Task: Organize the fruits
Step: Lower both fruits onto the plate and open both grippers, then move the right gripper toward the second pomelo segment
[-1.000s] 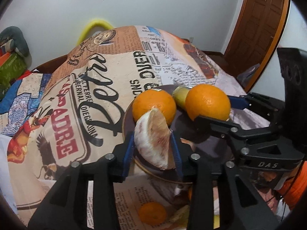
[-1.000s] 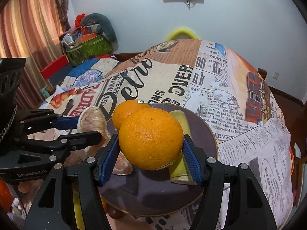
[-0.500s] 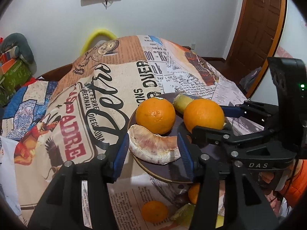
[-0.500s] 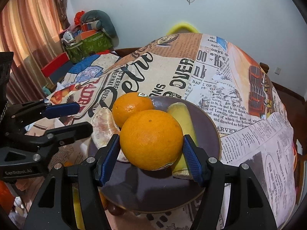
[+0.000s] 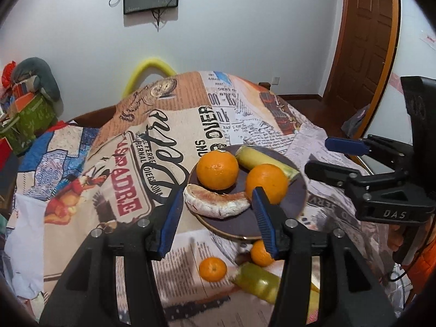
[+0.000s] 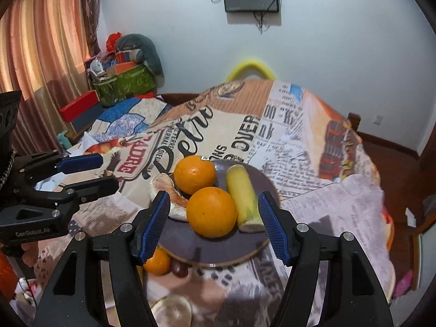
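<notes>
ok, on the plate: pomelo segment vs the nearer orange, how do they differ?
The pomelo segment is peeled, pale pinkish-white and crescent-shaped; the nearer orange is whole, round and bright orange. The segment lies at the plate edge, the orange further in. Both rest on the plate, ungripped.

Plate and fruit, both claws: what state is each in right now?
Dark round plate: on the tablecloth, loaded.
Two round oranges: resting on the plate, ungripped.
Peeled pomelo wedge: lying on the plate's near rim.
Yellow-green banana piece: lying on the plate.
Left claw: open, empty.
Right claw: open, empty.
Small mandarin: off the plate, on the cloth.
</notes>
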`<state>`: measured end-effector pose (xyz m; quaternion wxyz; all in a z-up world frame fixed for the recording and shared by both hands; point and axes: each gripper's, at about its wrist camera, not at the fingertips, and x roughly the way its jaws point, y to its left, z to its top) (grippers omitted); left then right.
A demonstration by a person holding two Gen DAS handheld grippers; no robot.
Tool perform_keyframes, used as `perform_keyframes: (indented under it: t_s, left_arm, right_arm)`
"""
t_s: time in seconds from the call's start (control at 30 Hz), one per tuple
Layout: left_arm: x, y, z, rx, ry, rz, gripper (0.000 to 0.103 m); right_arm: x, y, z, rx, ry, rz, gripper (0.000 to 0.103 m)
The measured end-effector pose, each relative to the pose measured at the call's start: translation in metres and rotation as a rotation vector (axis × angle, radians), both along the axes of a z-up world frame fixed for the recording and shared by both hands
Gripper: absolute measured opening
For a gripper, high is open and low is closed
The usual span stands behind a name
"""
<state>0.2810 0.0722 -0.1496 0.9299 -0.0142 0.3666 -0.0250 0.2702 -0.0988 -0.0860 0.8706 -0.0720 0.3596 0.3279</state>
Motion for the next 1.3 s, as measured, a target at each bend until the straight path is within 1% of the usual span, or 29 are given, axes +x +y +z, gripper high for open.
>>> perform_keyframes:
  t_s: [0.1,0.2,0.27,0.37,0.57,0.67,0.77,0.97,1.1,1.23,1.3]
  left_arm:
    - [-0.018,-0.006,0.011,0.0,-0.014,-0.003,0.058]
    - [-0.037,-0.013,0.019,0.013,-0.026,-0.002,0.061]
    - [-0.049,-0.016,0.023,0.005,-0.028,0.0,0.066]
    - [-0.064,-0.021,0.026,0.009,-0.028,0.006,0.068]
    - [-0.088,-0.031,0.019,0.019,0.003,0.01,0.069]
    - [-0.098,-0.036,0.015,0.035,0.008,0.017,0.069]
    - [-0.106,-0.038,0.006,0.011,0.033,0.014,0.069]
    - [-0.115,-0.04,-0.014,-0.015,0.078,0.03,0.069]
    - [-0.117,-0.042,-0.031,0.009,0.105,0.047,0.069]
    - [-0.117,-0.04,-0.045,-0.018,0.143,0.05,0.069]
    - [-0.114,-0.04,-0.049,-0.019,0.155,0.053,0.069]
  right_arm:
    - [-0.017,-0.009,0.011,0.006,-0.019,-0.006,0.064]
    - [-0.034,-0.017,0.017,0.007,-0.028,-0.02,0.064]
    - [-0.043,-0.022,0.018,0.004,-0.033,-0.027,0.064]
    - [-0.059,-0.029,0.016,-0.008,-0.036,-0.041,0.064]
    - [-0.086,-0.042,0.003,-0.024,-0.006,-0.062,0.064]
    - [-0.098,-0.046,-0.006,-0.027,0.016,-0.064,0.064]
    - [-0.109,-0.046,-0.022,-0.033,0.059,-0.06,0.064]
    - [-0.122,-0.038,-0.054,-0.085,0.125,-0.039,0.064]
    - [-0.118,-0.029,-0.066,-0.126,0.145,-0.01,0.064]
    - [-0.109,-0.024,-0.078,-0.139,0.195,0.007,0.064]
    - [-0.106,-0.02,-0.084,-0.143,0.209,0.017,0.064]
